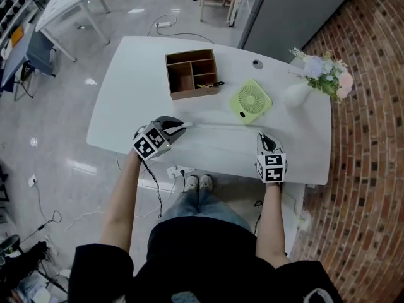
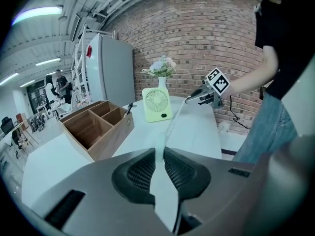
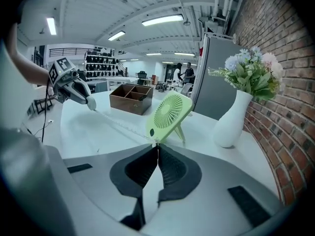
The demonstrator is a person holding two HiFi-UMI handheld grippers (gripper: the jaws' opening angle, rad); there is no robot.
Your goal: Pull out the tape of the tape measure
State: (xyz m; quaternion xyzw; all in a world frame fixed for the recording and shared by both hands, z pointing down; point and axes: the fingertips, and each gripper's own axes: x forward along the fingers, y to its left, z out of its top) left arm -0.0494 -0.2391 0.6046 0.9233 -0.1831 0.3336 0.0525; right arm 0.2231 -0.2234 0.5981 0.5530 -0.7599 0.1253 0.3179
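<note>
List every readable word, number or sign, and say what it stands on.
No text reads clearly.
Tape: printed marks, too small to read.
Marker cubes: black-and-white square patterns, no letters.
Fridge: red patch, too blurred to read.

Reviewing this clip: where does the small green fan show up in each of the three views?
Head view: green fan at table centre, right of the wooden organizer box.
Left gripper view: fan upper middle, right of the box.
Right gripper view: fan at centre, box to its left.
Shared landmark: the wooden organizer box.
</note>
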